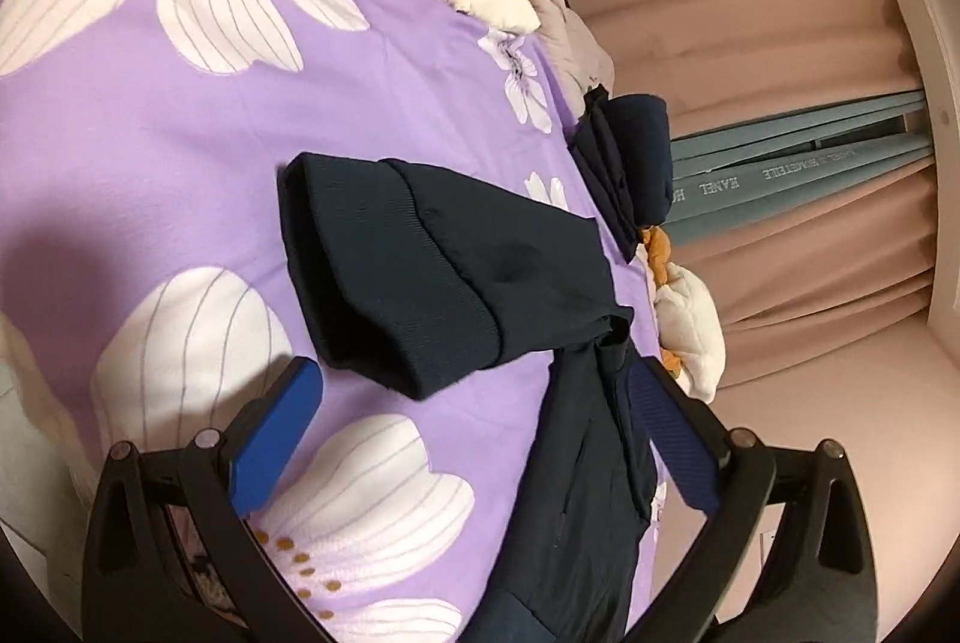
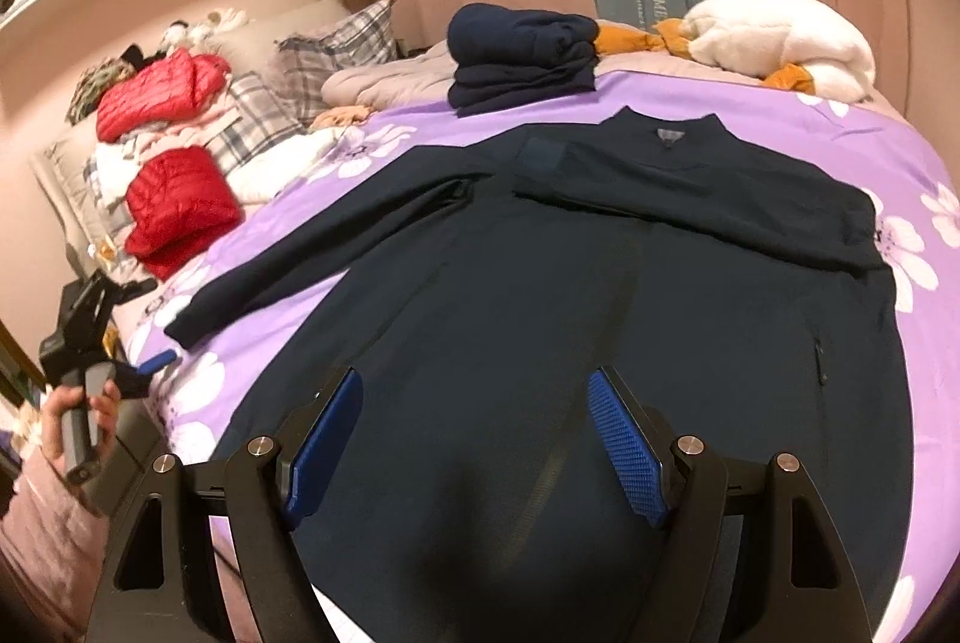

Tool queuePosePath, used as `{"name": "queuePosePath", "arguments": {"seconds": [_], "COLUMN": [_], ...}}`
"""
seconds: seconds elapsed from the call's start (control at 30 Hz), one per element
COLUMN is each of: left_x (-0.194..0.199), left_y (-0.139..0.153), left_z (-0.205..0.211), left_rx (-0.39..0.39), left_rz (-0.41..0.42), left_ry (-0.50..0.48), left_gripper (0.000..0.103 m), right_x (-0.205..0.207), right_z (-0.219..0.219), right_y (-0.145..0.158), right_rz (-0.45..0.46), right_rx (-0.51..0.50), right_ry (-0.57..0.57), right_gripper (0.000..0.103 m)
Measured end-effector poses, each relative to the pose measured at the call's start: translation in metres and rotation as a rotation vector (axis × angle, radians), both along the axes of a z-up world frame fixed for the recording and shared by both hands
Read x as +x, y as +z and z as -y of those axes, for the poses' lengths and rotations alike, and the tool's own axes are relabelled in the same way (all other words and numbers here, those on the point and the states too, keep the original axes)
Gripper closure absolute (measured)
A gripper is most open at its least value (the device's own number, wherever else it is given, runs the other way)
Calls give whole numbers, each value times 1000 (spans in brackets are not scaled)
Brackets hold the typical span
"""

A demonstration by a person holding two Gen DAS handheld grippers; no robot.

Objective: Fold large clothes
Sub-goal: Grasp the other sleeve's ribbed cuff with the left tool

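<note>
Purple bedspread with large white flowers (image 2: 840, 126) covers the bed I am working over, with pink curtains (image 1: 780, 42) hanging behind it.

Nearest in my right wrist view, my right gripper (image 2: 474, 439) hovers over the lower body of the dark navy zip-up jacket (image 2: 540, 295), its blue-padded fingers spread wide and holding nothing. That jacket lies flat, collar toward the far side. One sleeve is folded across the chest, the other stretches out to the left over the bedspread.

At the left edge of that same view I can see my left gripper (image 2: 144, 373) just beside the end of the outstretched sleeve. From the left wrist camera, my left gripper (image 1: 474, 415) has its fingers wide apart. The ribbed navy cuff (image 1: 396, 271) lies just ahead of them on the bedspread, and sleeve cloth runs along the inside of the right-hand finger. I cannot tell if it touches that pad; nothing is pinched.

Farther back sits a folded stack of navy clothes (image 2: 522, 54), and to its right a white plush toy with orange parts (image 2: 780, 36). On the far left lie two red puffer jackets (image 2: 180, 205) and plaid pillows (image 2: 336, 48).
</note>
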State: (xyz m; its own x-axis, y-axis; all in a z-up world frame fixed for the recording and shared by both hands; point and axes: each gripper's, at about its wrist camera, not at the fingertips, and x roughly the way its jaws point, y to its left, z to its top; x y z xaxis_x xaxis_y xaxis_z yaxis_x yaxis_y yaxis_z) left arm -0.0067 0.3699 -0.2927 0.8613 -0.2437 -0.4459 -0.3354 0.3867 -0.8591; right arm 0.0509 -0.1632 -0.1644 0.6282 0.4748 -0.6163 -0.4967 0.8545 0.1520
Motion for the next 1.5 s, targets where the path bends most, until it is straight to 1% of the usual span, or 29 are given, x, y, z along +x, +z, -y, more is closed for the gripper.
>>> {"name": "queuePosePath", "arguments": {"seconds": [0.2, 0.33, 0.5, 0.6, 0.73, 0.87, 0.93, 1.03, 1.1, 1.17, 1.23, 1.3, 1.33, 1.4, 1.47, 1.5], "left_x": [16, 21, 35, 36, 28, 18, 20, 25, 26, 23, 18, 12, 8, 4, 5, 8], "left_y": [-16, -14, -13, -16, -19, -20, -20, -14, -12, -11, -12, -13, -15, -20, -25, -25], "left_z": [-4, -6, -7, -14, -27, -33, -34, -30, -26, -23, -21, -18, -16, -11, -5, -3], "left_rx": [-15, -16, -21, -70, -171, -221, -231, -209, -213, -207, -199, -208, -218, -265, -317, -332], "left_rz": [-29, -8, -3, 35, 104, 145, 136, 107, 102, 94, 67, 53, 48, 37, 26, 22], "left_ry": [-22, -37, -59, -62, -66, -62, -53, -55, -64, -62, -59, -57, -59, -63, -69, -72], "left_gripper": [1, 1, 1, 1, 1, 1, 1, 1, 1, 2, 2, 1, 1, 2, 1, 1], "right_x": [2, 5, 5, 3, -2, -1, 2, 2, 0, -1, 0, 1, 1, 0, 0, -1], "right_z": [-14, -27, -44, -51, -54, -53, -54, -56, -57, -57, -58, -58, -59, -60, -63, -64], "right_y": [0, 1, 3, 4, 1, -3, -5, -4, 0, 2, 1, -1, -2, -4, -6, -6], "right_rz": [-15, -18, -14, -13, -5, -15, -27, -31, -25, -15, -18, -30, -33, -36, -41, -43], "right_rx": [-10, -19, -30, -41, -64, -89, -88, -85, -73, -75, -79, -71, -68, -66, -67, -66], "right_ry": [21, 40, 76, 91, 102, 99, 98, 100, 114, 119, 114, 111, 113, 117, 124, 127], "right_gripper": [26, 26, 26, 26, 26, 26, 26, 26, 26, 26, 26, 26, 26, 26, 26, 26]}}
